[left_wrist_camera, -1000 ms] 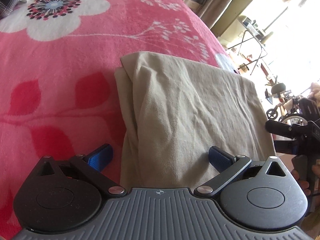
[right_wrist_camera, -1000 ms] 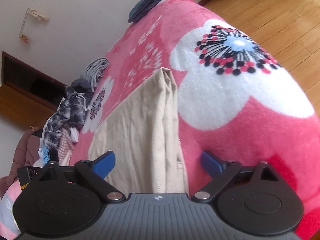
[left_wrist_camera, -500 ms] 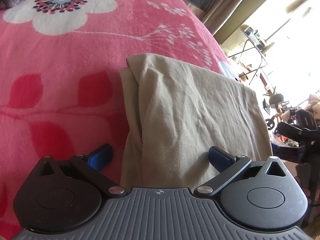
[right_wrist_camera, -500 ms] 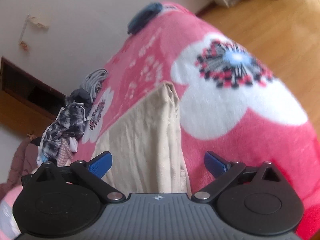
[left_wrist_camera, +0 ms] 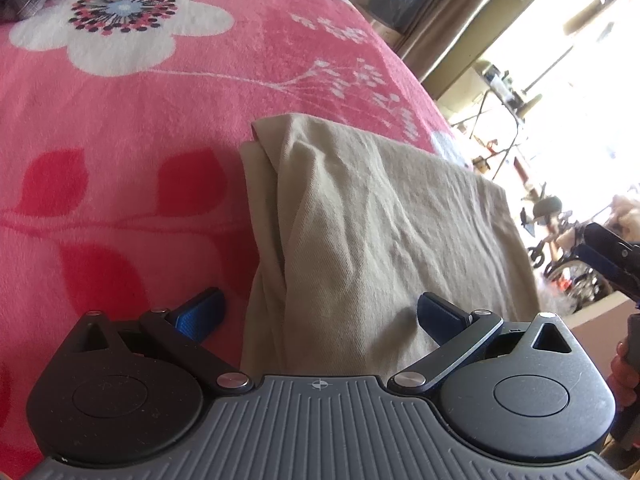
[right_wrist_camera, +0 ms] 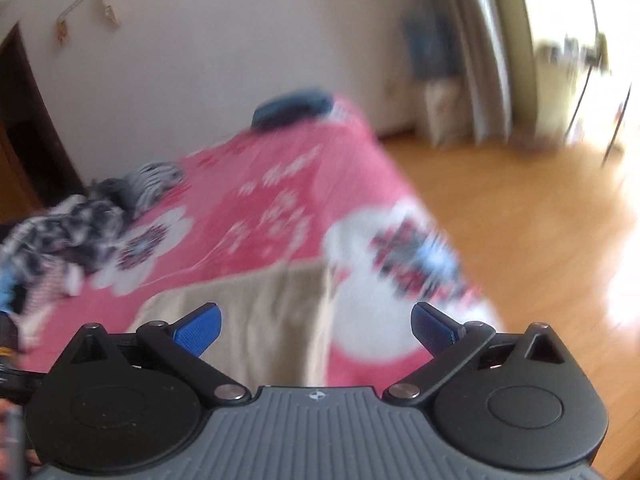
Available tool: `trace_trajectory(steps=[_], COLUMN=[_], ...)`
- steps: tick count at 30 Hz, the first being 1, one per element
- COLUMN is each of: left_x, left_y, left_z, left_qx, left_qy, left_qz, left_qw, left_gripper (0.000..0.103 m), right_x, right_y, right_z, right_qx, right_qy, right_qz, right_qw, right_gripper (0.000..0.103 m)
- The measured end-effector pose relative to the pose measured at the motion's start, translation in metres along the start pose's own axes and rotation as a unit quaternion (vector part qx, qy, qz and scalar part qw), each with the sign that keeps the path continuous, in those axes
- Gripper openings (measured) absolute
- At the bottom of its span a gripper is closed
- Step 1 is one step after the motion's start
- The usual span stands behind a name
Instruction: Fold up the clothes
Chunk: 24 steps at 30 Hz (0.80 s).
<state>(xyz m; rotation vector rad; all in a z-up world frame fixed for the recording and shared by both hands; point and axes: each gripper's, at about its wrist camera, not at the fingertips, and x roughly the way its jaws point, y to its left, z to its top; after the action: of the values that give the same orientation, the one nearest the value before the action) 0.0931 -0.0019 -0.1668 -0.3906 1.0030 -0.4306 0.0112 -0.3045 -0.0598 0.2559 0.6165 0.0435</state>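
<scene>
Now the right gripper, jaws wide and empty, has swung up from the folded beige garment on the pink blanket. The left gripper hovers, spread empty, over the garment's near edge. The fold looks finished, or paused between folds.

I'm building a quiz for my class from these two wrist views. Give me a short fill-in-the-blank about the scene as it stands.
1. The folded garment is ____ in colour.
2. It lies on a pink blanket printed with white ____.
3. The jaws of the left tool and right tool are both ____.
4. The floor beside the bed is made of ____.

Missing words: beige; flowers; open; wood
</scene>
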Motion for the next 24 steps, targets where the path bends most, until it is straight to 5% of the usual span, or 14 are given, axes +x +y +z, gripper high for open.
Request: trace_trajectory(steps=[4, 10, 18, 22, 24], left_x=[-0.015, -0.04, -0.045, -0.038, -0.033], left_y=[0.008, 0.011, 0.014, 0.022, 0.027], left_z=[-0.003, -0.007, 0.012, 0.017, 0.02], left_qx=[-0.022, 0.017, 0.036, 0.035, 0.03], left_qy=[-0.03, -0.067, -0.105, -0.091, -0.08], left_qz=[-0.007, -0.003, -0.034, -0.059, -0.072], left_qw=[0.9993, 0.9976, 0.9932, 0.9934, 0.9937], left_gripper=[0.103, 0.103, 0.1, 0.094, 0.075], right_x=[0.001, 0.005, 0.057, 0.081, 0.092], right_y=[0.026, 0.067, 0.131, 0.142, 0.142], right_z=[0.012, 0.029, 0.027, 0.026, 0.026], right_qx=[-0.079, -0.198, -0.302, -0.31, -0.301], right_qy=[-0.008, -0.018, 0.031, 0.06, 0.073], right_qz=[0.036, 0.089, 0.126, 0.123, 0.122], right_qw=[0.996, 0.976, 0.945, 0.941, 0.943], right_gripper=[0.103, 0.103, 0.097, 0.08, 0.066])
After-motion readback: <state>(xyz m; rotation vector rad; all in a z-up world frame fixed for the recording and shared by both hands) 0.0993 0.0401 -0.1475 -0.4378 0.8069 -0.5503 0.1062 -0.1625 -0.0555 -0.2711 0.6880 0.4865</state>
